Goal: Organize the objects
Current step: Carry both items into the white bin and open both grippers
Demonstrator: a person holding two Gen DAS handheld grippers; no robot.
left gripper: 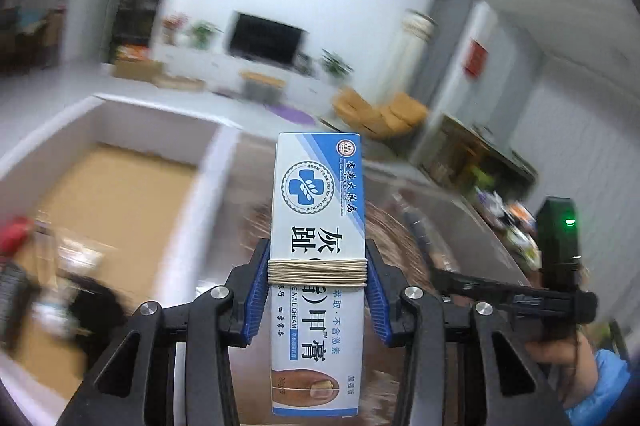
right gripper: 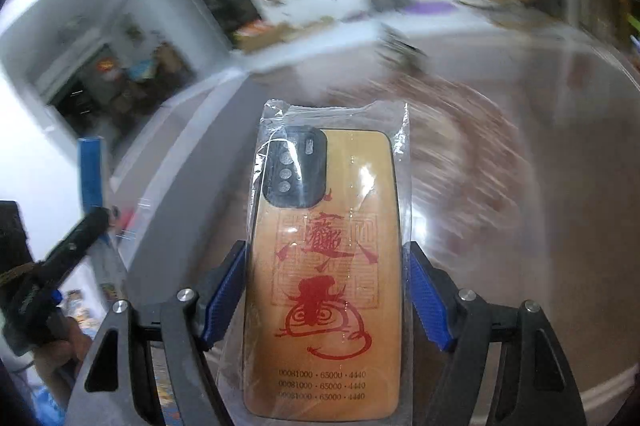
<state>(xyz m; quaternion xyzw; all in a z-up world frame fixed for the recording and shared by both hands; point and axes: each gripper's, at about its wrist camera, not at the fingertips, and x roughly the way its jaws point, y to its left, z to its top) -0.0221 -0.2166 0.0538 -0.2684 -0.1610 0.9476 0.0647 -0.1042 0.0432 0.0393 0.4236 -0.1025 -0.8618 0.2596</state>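
My left gripper [left gripper: 317, 268] is shut on a white and blue nail cream box [left gripper: 318, 226] with Chinese print and a band of beige elastic around its middle. The box stands upright between the blue pads [left gripper: 258, 290], held above the table. My right gripper [right gripper: 326, 268] is shut on a yellow phone case [right gripper: 326, 278] with red artwork, sealed in a clear plastic sleeve. The right gripper also shows at the right edge of the left wrist view [left gripper: 556, 266], and the left gripper shows at the left edge of the right wrist view [right gripper: 60, 254].
A white open box with a cardboard floor [left gripper: 108, 210] lies at the left, with small items at its near end. A glossy round table [right gripper: 520, 226] lies below the grippers. A living room with a television [left gripper: 264, 40] and sofa lies beyond, blurred.
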